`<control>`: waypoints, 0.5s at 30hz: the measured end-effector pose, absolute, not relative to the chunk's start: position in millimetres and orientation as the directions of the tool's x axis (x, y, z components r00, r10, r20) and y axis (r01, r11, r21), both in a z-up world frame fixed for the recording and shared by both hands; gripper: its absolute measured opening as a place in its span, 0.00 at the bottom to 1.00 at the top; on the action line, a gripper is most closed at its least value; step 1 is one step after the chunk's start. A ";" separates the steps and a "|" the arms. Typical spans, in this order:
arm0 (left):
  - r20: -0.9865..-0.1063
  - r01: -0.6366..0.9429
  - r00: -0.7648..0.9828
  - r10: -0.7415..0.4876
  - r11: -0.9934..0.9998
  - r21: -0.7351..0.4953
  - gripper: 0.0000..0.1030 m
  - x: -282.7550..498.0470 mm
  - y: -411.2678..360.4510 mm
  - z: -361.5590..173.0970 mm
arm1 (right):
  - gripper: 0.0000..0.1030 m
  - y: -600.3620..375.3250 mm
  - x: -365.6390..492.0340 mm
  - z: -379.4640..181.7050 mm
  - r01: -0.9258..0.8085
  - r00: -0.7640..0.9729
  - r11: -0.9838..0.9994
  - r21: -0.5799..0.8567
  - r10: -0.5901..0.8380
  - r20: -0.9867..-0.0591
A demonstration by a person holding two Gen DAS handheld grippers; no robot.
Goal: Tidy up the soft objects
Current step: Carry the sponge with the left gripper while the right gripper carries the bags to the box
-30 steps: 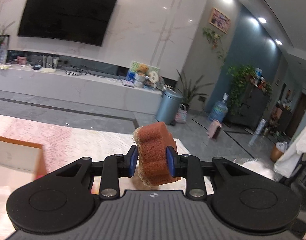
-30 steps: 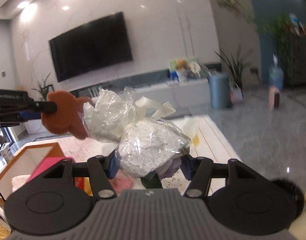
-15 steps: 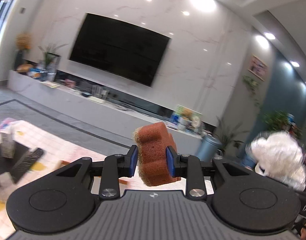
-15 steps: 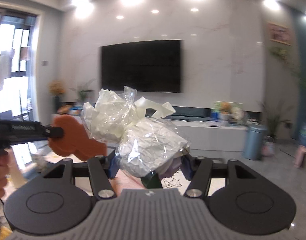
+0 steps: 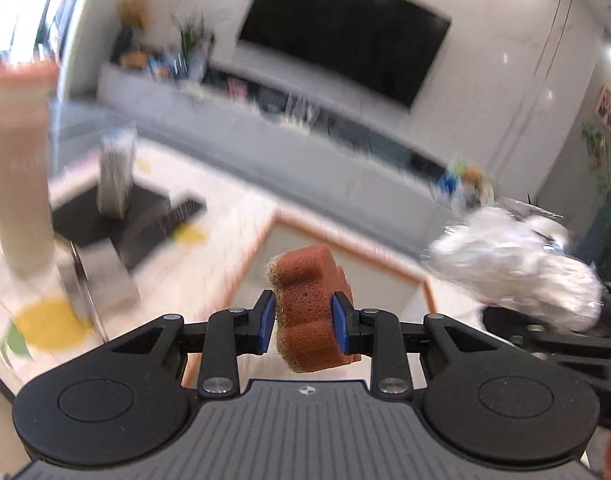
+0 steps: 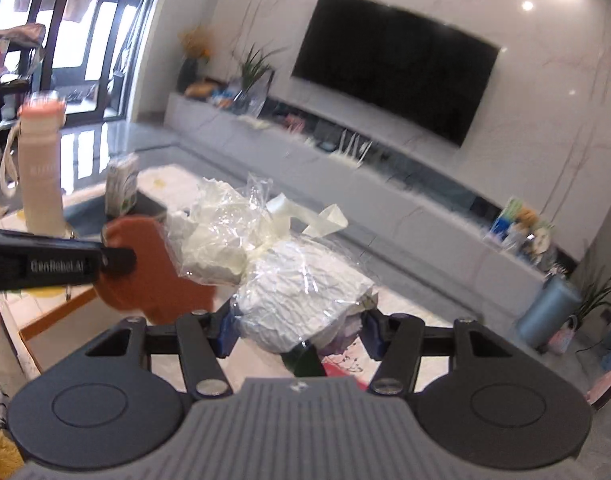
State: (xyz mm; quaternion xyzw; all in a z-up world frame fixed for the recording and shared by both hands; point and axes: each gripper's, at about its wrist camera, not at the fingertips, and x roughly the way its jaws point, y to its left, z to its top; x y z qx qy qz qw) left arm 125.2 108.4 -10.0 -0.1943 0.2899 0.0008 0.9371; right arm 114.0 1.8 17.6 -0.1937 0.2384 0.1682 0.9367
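Carrying is the step in hand: the orange sponge (image 5: 311, 316) sits clamped between the left gripper (image 5: 307, 322) pads, its top standing above the fingertips, while the right gripper (image 6: 297, 330) is clenched on a crinkled plastic bag of white stuffing (image 6: 301, 292). Just beyond the left fingertips lies an orange-rimmed box (image 5: 345, 256), seemingly empty. Next, I judge, each gripper must be lowered over the box before releasing.

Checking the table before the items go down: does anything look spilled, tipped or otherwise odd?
Nothing stands out. The left tool grips the orange sponge, the right tool grips the plastic-wrapped white bundle, and the tall bottle stands upright. The left view is too blurred for detail.
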 end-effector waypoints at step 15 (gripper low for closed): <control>-0.607 -0.109 0.794 -0.011 0.981 -0.160 0.76 97.0 122.2 -16.7 | 0.56 -3.0 121.2 -26.9 -0.453 0.721 0.869 -0.200 0.225 -0.656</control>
